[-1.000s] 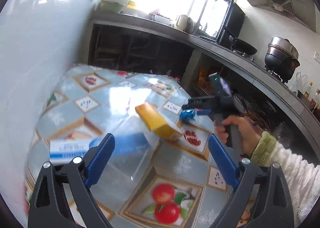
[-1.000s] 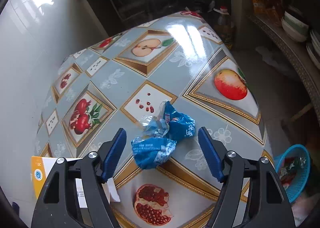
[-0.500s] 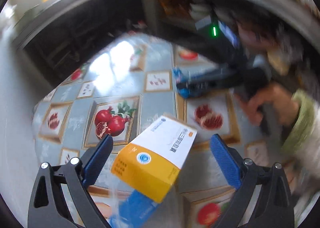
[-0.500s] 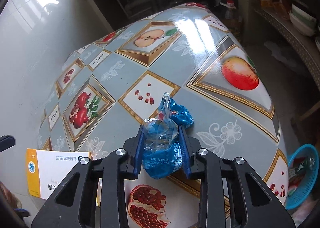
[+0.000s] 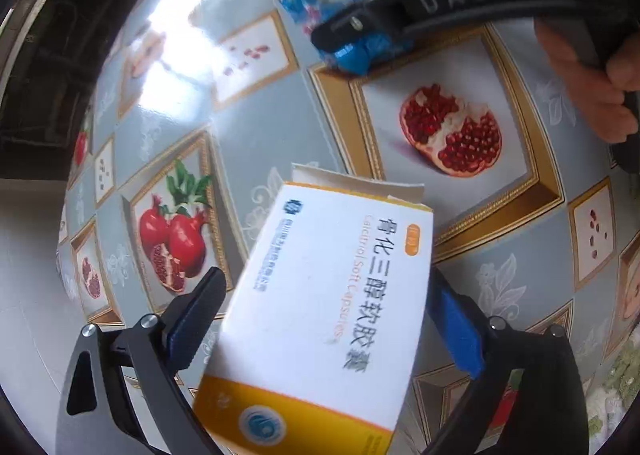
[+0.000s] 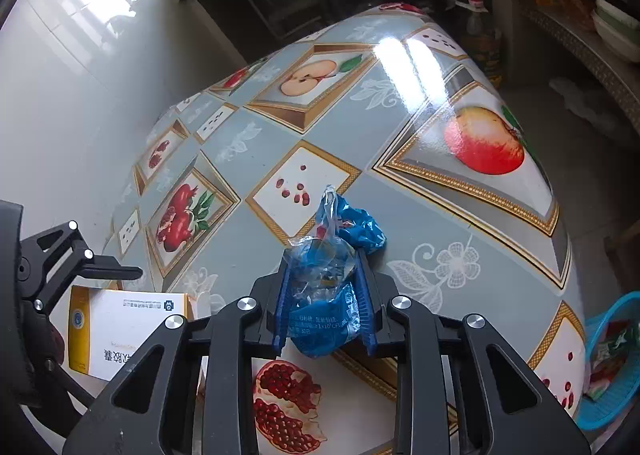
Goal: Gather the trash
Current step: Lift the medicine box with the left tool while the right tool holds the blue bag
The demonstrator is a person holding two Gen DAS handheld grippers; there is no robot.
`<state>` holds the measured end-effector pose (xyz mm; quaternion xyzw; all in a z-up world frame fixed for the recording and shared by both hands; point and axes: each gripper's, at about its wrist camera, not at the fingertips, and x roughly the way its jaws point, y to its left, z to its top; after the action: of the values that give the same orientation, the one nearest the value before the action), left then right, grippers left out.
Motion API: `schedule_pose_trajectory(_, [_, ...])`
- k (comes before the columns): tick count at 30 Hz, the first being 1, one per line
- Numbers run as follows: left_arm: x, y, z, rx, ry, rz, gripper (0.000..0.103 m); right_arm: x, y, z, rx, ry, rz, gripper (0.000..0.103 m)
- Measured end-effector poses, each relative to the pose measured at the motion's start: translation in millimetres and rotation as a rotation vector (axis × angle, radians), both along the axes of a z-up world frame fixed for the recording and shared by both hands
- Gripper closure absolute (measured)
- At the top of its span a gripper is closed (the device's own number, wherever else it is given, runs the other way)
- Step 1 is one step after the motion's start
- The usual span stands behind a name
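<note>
Left wrist view: my left gripper (image 5: 320,319), jaws wide, straddles the white-and-orange cardboard medicine box (image 5: 320,319), long axis running away, flap end far; reads "Calcitriol Soft Capsules".

Right wrist view: my right gripper (image 6: 325,305) is closing on the crumpled blue plastic wrapper (image 6: 326,295) on the fruit-print tablecloth (image 6: 420,215); blue plastic basket (image 6: 608,355) lower right.

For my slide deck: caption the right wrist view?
Right gripper closing on a blue wrapper on the table, white box at left.

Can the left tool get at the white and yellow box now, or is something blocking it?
Probably yes. The left tool is open and already straddles the box, which lies free on the table; the right tool, closing on the blue wrapper, stays clear.
</note>
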<state>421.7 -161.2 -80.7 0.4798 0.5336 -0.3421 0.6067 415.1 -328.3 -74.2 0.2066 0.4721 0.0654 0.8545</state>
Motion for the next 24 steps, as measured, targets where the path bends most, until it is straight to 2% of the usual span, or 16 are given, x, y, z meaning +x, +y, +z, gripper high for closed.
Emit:
schedule_pose_trajectory(2, [-3.6,-2.1,-3.3,0.016,-0.005,-0.019,0.021,-2.4,-2.6,0.4,0.009,-0.002,-0.006,0.079])
schedule_pose_trajectory(4, [-5.6,-4.6,1.9,0.018,-0.002,-0.009,0.027,-6.3,-3.7,2.2,0.01,-0.009,-0.006,0.081])
schedule_pose_trajectory(8, [-9.1,-8.1,22.6,-0.025,-0.022,0.006,0.029,-22.3,-12.6,11.8,0.007,-0.032,-0.019,0.082])
schedule_pose_trajectory(11, [-14.9,-8.1,51.1,-0.093,-0.042,0.045,0.029,-45.0,-24.9,29.5,0.019,-0.065,-0.043,0.082])
schedule_pose_trajectory(14, [-28.2,1.0,86.1,-0.22,-0.032,0.155,0.029,-82.5,-36.8,54.1,0.035,-0.121,-0.06,0.082])
schedule_pose_trajectory(16, [-45.1,16.0,106.0,-0.359,0.055,0.285,0.029,-118.5,-41.9,70.5,0.036,-0.167,-0.065,0.082])
schedule_pose_trajectory(18, [-76.7,31.5,119.7,-0.508,0.144,0.36,0.029,-154.1,-44.1,80.6,0.031,-0.196,-0.064,0.082])
schedule_pose_trajectory(21, [-139.7,55.9,123.1,-0.666,0.169,0.393,0.029,-208.1,-42.8,85.1,0.026,-0.211,-0.058,0.082])
schedule_pose_trajectory(24, [-195.3,77.6,106.4,-0.752,0.204,0.474,0.029,-250.9,-30.3,73.8,0.024,-0.18,-0.035,0.082])
